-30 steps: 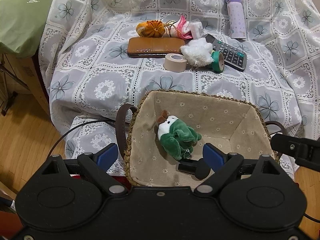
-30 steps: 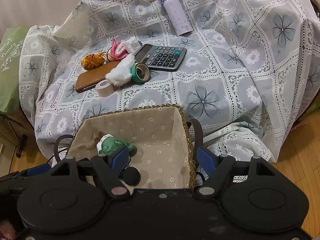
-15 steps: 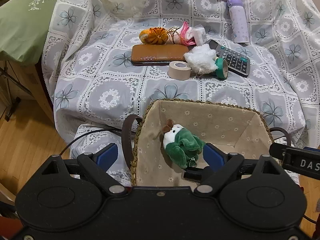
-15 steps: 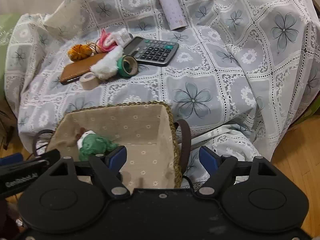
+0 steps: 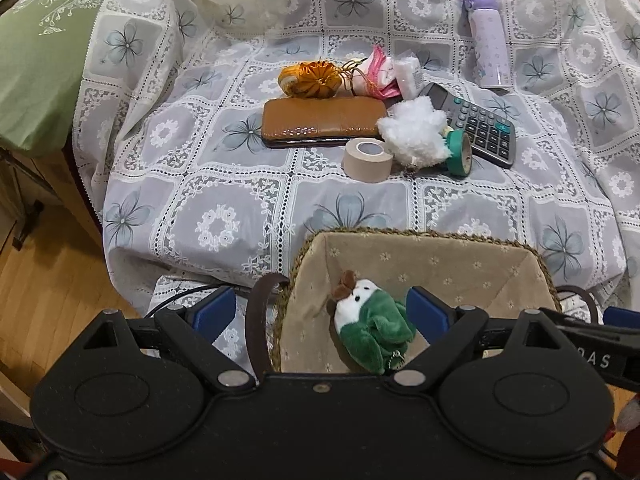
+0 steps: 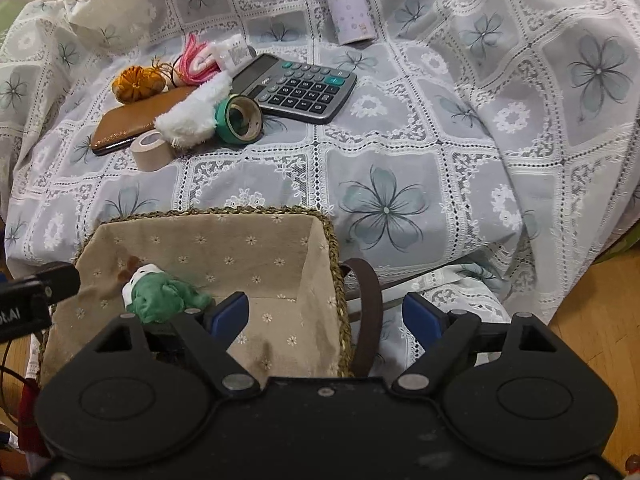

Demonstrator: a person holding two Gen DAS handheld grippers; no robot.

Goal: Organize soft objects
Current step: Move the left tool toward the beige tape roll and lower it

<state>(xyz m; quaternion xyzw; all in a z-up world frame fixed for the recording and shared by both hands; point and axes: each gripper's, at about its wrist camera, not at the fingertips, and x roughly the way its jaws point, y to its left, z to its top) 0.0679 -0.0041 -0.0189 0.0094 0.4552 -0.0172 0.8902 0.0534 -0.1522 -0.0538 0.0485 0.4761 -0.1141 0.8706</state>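
Observation:
A green and white plush toy (image 5: 370, 332) lies loose in the cloth-lined woven basket (image 5: 420, 236), near its left wall. My left gripper (image 5: 320, 312) hovers open above the basket's left rim and dark handle, gripping nothing. In the right wrist view the same plush toy (image 6: 160, 298) sits left of my right gripper (image 6: 326, 314). Its jaws are opening over the basket (image 6: 208, 213) at its right rim and handle, with no pad pressing on anything. On the covered seat beyond lie a white fluffy toy (image 5: 414, 134) and an orange fabric pouch (image 5: 310, 80).
Around the fluffy toy lie a brown wallet (image 5: 322, 122), beige tape (image 5: 368, 160), green tape (image 5: 460, 152), a calculator (image 5: 480, 128), a pink tassel (image 5: 378, 72) and a purple bottle (image 5: 490, 56). A green pillow (image 5: 40, 60) sits far left. Wooden floor flanks the seat.
My right gripper's jaws have widened and it has shifted right, away from the plush toy toward the basket's right rim. My left gripper has drifted back, so the basket sits lower in its view.

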